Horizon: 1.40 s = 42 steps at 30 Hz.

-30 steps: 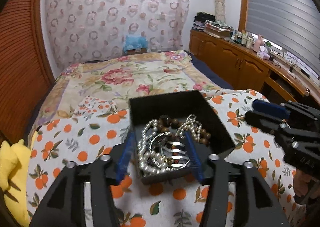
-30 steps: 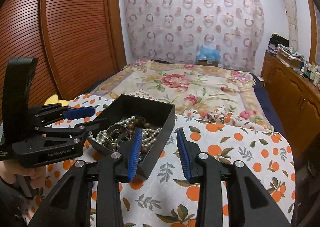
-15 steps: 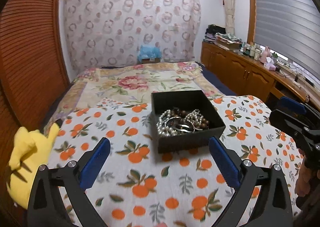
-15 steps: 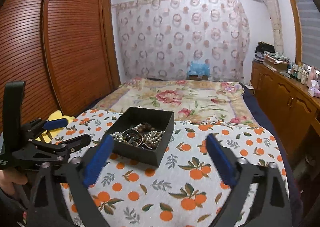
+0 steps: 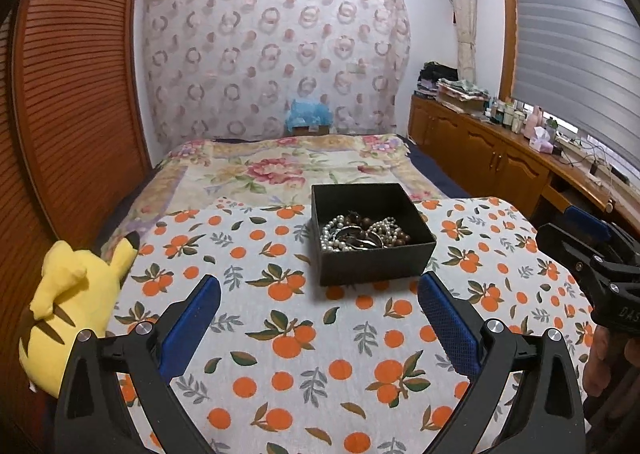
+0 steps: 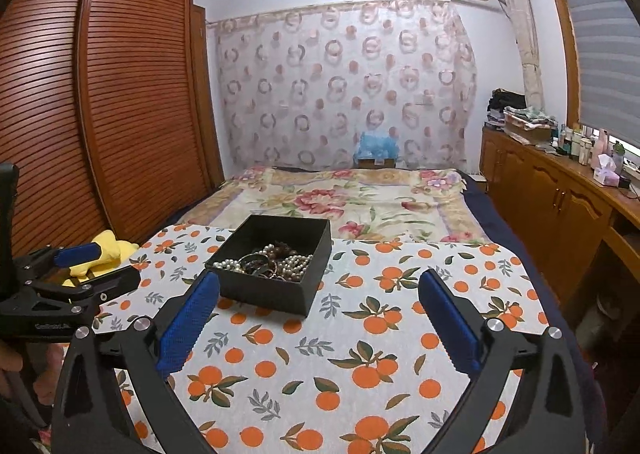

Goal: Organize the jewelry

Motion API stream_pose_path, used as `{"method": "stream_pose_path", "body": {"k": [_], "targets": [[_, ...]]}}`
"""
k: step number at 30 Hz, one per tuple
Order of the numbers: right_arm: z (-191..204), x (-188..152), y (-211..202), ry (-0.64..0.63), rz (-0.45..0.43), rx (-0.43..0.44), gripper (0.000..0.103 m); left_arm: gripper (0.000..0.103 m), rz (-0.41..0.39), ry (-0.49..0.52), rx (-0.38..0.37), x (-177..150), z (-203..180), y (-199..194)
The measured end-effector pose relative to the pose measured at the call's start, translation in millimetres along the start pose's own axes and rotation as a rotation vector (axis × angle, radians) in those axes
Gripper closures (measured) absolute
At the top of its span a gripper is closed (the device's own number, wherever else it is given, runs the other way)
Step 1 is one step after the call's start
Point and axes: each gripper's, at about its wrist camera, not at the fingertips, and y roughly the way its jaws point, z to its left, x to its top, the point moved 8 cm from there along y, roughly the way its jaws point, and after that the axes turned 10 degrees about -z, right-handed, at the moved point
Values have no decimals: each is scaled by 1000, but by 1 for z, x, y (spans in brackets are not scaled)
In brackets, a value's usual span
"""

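Observation:
A black open box (image 5: 372, 258) sits on an orange-print cloth (image 5: 300, 354), with a tangle of pearl strings, brown beads and metal bangles (image 5: 362, 232) inside it. My left gripper (image 5: 319, 288) hangs open just in front of the box, nothing between its blue pads. From the right wrist view the box (image 6: 264, 294) and the jewelry (image 6: 268, 260) lie ahead and to the left. My right gripper (image 6: 320, 280) is open and empty, near the box's right front corner. Each gripper shows at the edge of the other's view: the right one (image 5: 580, 238), the left one (image 6: 96, 262).
A yellow plush toy (image 5: 72, 306) lies at the cloth's left edge. Beyond the box stretches a floral bedspread (image 5: 280, 170). A slatted wooden wardrobe (image 5: 72, 94) stands on the left, and a wooden cabinet (image 5: 500, 158) with bottles and folded cloths on the right.
Both grippers drew back from the box and their jaws spread wide. A second ago they stood close around the box's sides. The box and its jewelry stayed in place.

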Motion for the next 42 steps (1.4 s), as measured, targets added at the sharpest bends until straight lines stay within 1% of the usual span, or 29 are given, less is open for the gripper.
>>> {"method": "stream_pose_path", "body": {"k": [17, 29, 42], "targets": [[-3, -3, 1, 8, 5, -8, 3, 8, 0, 1, 2, -1, -1, 1], [-5, -5, 1, 6, 5, -12, 3, 8, -20, -1, 5, 1, -1, -5], [-6, -4, 2, 8, 5, -12, 3, 8, -22, 0, 4, 1, -2, -6]]}}
